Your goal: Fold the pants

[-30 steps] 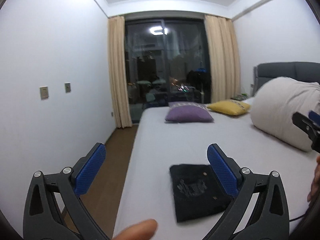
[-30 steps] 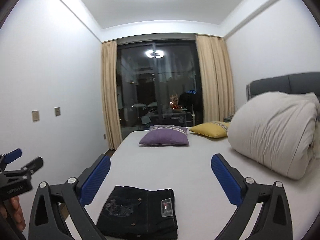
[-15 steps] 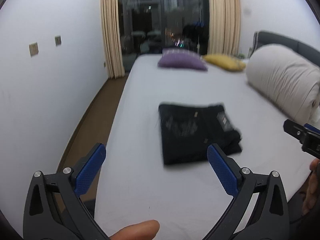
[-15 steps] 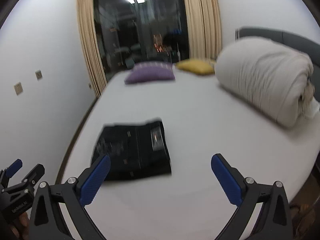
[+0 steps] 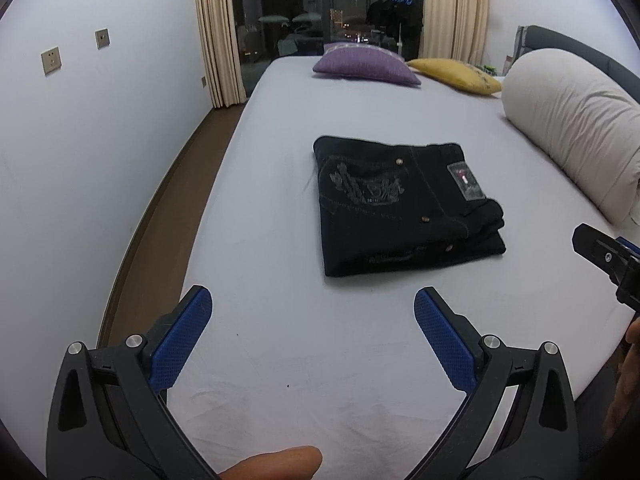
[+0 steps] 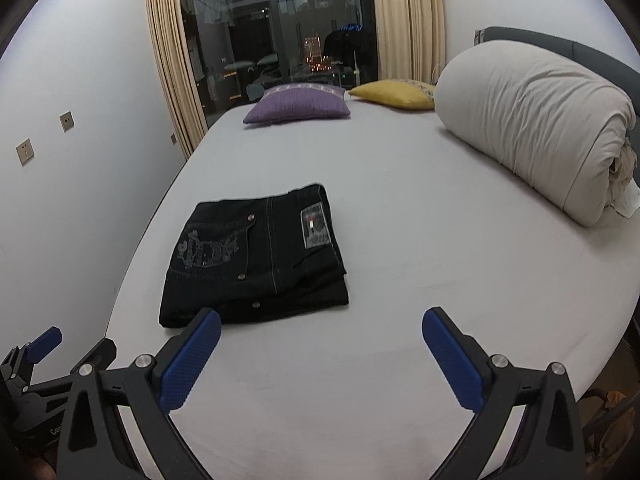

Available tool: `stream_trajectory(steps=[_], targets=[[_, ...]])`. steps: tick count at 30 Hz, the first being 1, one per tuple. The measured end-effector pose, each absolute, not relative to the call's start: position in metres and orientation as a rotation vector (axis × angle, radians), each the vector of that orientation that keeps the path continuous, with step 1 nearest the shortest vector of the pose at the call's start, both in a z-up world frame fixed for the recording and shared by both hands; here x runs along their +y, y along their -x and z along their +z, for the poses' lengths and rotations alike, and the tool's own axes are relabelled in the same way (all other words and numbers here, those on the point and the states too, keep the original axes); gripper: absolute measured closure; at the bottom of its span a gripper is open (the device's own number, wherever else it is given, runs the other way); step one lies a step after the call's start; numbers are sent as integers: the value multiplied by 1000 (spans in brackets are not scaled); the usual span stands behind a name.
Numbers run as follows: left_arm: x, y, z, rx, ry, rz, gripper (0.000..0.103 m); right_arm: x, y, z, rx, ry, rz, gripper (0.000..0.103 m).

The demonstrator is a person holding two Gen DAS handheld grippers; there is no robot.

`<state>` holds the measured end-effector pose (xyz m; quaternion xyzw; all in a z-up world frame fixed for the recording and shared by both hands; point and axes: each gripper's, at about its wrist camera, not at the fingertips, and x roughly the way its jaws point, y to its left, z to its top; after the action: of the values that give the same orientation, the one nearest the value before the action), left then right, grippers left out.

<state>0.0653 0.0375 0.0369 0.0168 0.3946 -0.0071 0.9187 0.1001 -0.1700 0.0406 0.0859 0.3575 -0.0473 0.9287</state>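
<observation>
A pair of black jeans (image 5: 404, 204) lies folded into a compact rectangle on the white bed (image 5: 320, 360); it also shows in the right wrist view (image 6: 256, 264). My left gripper (image 5: 312, 312) is open and empty, held above the bed in front of the jeans, apart from them. My right gripper (image 6: 320, 340) is open and empty, above the bed to the right front of the jeans. Part of the right gripper shows at the edge of the left wrist view (image 5: 612, 264), and part of the left gripper at the edge of the right wrist view (image 6: 36, 360).
A rolled cream duvet (image 6: 536, 124) lies along the bed's right side by a grey headboard (image 6: 580, 48). A purple pillow (image 6: 300, 104) and a yellow pillow (image 6: 396, 94) lie at the far end. A white wall (image 5: 80, 140) and wooden floor strip (image 5: 160, 208) run along the left.
Both grippers have tilted downward and pulled back, so the bed and folded jeans now fill the views. The jeans have not moved. Both grippers stay open.
</observation>
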Motion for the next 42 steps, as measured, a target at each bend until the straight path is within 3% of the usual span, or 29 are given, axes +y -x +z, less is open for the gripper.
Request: stream_trajectory(steps=[42], targets=[[34,-75,20,844,-26,-24,0,-161,-100,25,788,-173,-77,0]])
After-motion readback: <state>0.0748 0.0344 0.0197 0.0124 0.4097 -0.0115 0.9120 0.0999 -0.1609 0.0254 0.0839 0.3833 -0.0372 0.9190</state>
